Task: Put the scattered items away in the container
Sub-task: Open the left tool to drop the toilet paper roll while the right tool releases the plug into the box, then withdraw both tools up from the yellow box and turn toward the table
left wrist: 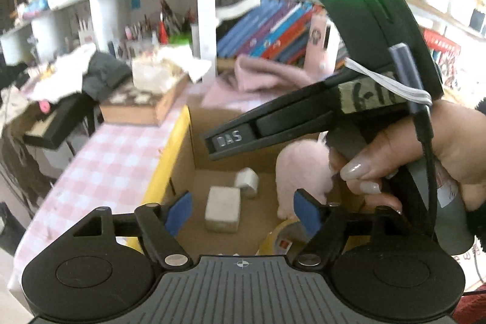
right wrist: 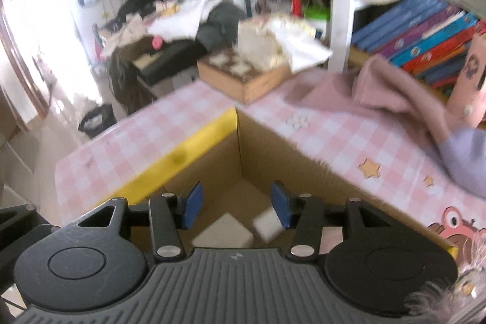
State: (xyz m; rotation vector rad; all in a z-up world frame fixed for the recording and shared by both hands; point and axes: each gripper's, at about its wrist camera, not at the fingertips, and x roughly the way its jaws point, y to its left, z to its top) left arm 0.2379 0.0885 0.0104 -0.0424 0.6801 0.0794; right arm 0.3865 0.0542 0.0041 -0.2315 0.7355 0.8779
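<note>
An open cardboard box (left wrist: 182, 160) with a yellow flap stands on the pink checked table. Inside it lie a pale cube (left wrist: 222, 209), a smaller white block (left wrist: 247, 182), a pink plush toy (left wrist: 303, 169) and a yellow tape roll (left wrist: 282, 239). My left gripper (left wrist: 243, 213) is open and empty, above the box. The right gripper's body (left wrist: 349, 111), held by a hand, hangs over the box in front of it. In the right wrist view the right gripper (right wrist: 237, 208) is open and empty over the box (right wrist: 261, 148), with the cube (right wrist: 223, 233) and white block (right wrist: 267, 223) below.
A wooden box (right wrist: 243, 75) with papers sits at the table's far side. A pink cloth (right wrist: 379, 84) and a lilac cloth (right wrist: 464, 160) lie at the right. Shelves of books (right wrist: 425, 35) stand behind. A frog sticker (right wrist: 455, 230) is near the box's right edge.
</note>
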